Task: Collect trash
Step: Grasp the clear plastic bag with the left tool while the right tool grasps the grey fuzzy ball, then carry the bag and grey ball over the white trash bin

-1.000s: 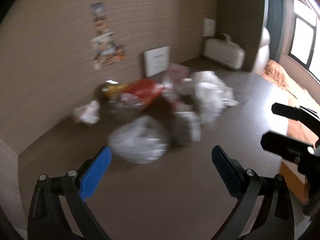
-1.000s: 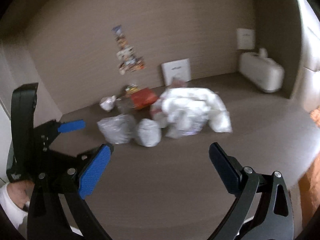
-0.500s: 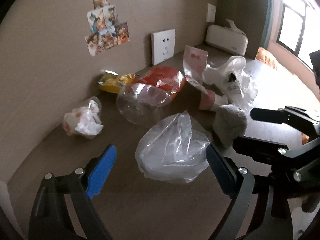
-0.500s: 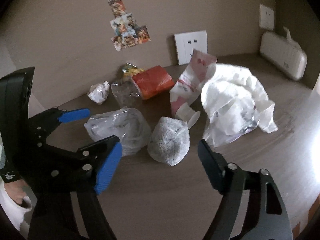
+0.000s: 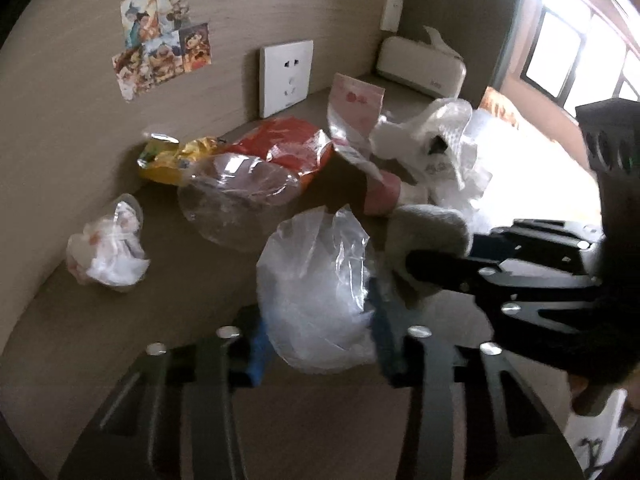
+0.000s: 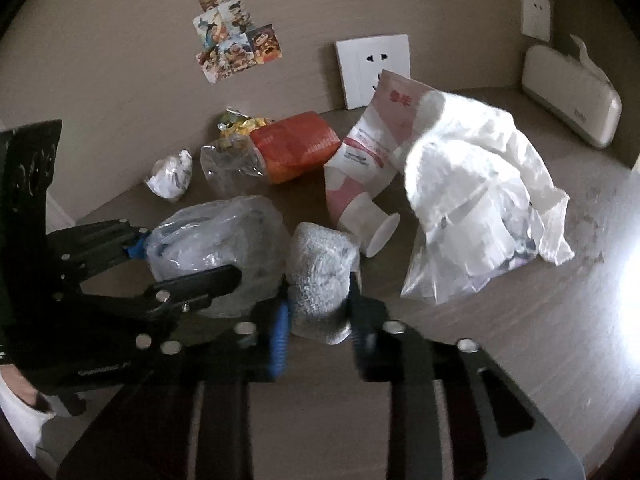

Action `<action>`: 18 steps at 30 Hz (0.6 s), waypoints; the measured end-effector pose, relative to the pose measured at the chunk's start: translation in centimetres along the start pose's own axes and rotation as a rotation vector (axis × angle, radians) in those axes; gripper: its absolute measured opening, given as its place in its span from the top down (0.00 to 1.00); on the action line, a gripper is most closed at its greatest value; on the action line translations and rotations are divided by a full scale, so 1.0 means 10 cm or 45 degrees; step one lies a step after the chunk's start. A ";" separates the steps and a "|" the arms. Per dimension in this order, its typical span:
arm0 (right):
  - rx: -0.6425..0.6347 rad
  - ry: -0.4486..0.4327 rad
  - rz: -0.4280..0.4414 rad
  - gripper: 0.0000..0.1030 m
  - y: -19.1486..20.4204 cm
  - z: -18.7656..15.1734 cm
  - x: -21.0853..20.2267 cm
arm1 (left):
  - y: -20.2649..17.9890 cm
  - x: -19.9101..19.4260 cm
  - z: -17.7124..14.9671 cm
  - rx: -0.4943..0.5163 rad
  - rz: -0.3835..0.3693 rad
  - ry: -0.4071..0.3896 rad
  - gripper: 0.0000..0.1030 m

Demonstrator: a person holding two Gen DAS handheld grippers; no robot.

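Trash lies on a brown tabletop (image 5: 192,280) against a wall. My left gripper (image 5: 320,336) has its blue pads pressed on both sides of a crumpled clear plastic bag (image 5: 316,292); the bag also shows in the right wrist view (image 6: 224,248). My right gripper (image 6: 316,332) is closed on a grey-white crumpled paper wad (image 6: 320,276), which the left wrist view shows beside the bag (image 5: 432,228). Both items still rest on the table.
Behind lie a clear plastic container (image 5: 236,204), an orange wrapper (image 6: 296,150), a yellow snack bag (image 5: 176,160), a pink-white pouch (image 6: 372,148), a large white plastic bag (image 6: 476,196) and a small wrapped wad (image 5: 108,248). A white tissue box (image 6: 572,100) stands far right.
Both grippers moved forward and down to the table and closed, the left onto the clear bag, the right onto the paper wad.
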State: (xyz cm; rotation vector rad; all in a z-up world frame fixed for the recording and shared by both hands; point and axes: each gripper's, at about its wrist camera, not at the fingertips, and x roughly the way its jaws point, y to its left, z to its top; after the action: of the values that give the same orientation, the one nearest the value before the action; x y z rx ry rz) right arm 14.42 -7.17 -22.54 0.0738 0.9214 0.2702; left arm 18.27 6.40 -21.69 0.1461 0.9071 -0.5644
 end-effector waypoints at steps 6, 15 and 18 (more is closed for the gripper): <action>-0.027 -0.032 0.016 0.80 0.09 0.00 -0.21 | -0.13 -0.28 0.06 -0.025 0.038 -0.058 0.74; -0.026 -0.134 0.034 0.80 0.09 -0.04 -0.89 | -0.55 -0.77 0.20 0.035 0.147 -0.120 0.74; -0.005 -0.179 0.007 0.80 -0.03 -0.08 -1.19 | -0.77 -0.86 0.24 0.081 0.131 -0.131 0.74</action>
State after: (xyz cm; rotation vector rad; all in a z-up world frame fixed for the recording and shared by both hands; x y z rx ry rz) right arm 7.02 -10.63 -13.85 0.0910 0.7809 0.2683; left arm 11.78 2.45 -12.61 0.2180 0.7779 -0.5009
